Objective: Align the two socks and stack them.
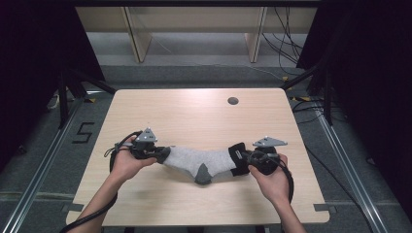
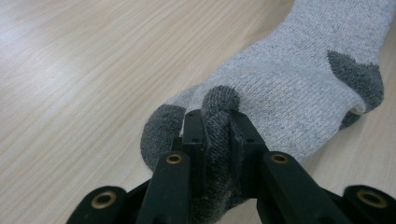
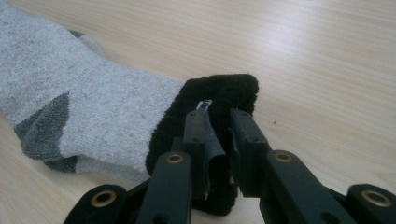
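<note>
A grey sock [image 1: 206,161] is lying stretched across the table [image 1: 194,111], in the half nearer the person's edge and roughly midway between the left and right edges, sagging slightly at the heel. The left gripper [image 1: 158,153] is clamping the dark grey toe end [image 2: 219,116], with the knit bunching up between its two black jaws, so the sock is running away from it toward the right. The right gripper [image 1: 248,158] is pinching the black cuff [image 3: 219,93] (a small white label is showing just at the jaw tips), with the fabric pressed between the pads. The dark grey heel patch [image 1: 202,173] is pointing toward the near edge, between the two grippers. Both hands are resting low over the tabletop.
</note>
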